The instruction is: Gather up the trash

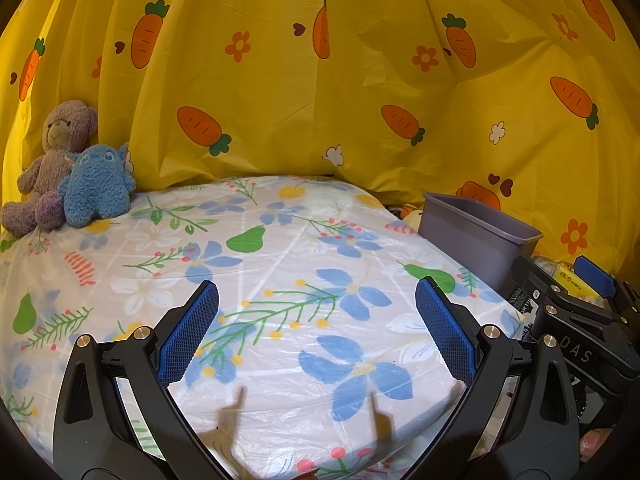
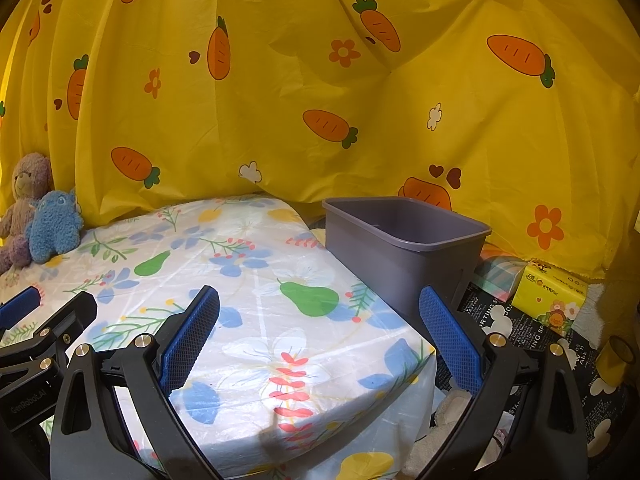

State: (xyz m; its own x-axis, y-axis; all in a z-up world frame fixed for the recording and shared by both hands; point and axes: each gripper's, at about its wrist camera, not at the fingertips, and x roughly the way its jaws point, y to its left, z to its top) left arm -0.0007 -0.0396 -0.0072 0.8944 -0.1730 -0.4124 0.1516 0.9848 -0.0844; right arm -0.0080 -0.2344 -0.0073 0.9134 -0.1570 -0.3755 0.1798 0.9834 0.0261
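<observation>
**Both grippers wide open over the table, bin off to the right**

Starting on the far left: a purple-grey teddy bear [image 1: 56,160] sits at the back corner of the table with a fuzzy blue plush [image 1: 98,184] leaning right up against it. Both are propped against the yellow carrot-print curtain [image 1: 320,80] that fills the whole background.

Moving in, the table is covered by a flowery tablecloth [image 1: 280,248] with blue blossoms and green pears. No loose trash shows on it in either view.

The left gripper [image 1: 318,332] hovers over the front part of the table, its blue-padded fingers [image 1: 188,332] spread far apart with nothing between them. You can see their shadow on the cloth near the front edge.

Just right of it is the right gripper [image 2: 320,336], over the table's right front corner, also splayed wide and holding nothing. From the left wrist view its black body sits at the right edge.

Further right, past the table edge, stands the grey plastic bin [image 2: 404,248], upright, and what shows of its inside looks empty. To the right of that, lower down, there's a yellow tissue pack [image 2: 550,292] lying on a black printed sheet [image 2: 516,328] with white lettering.
</observation>
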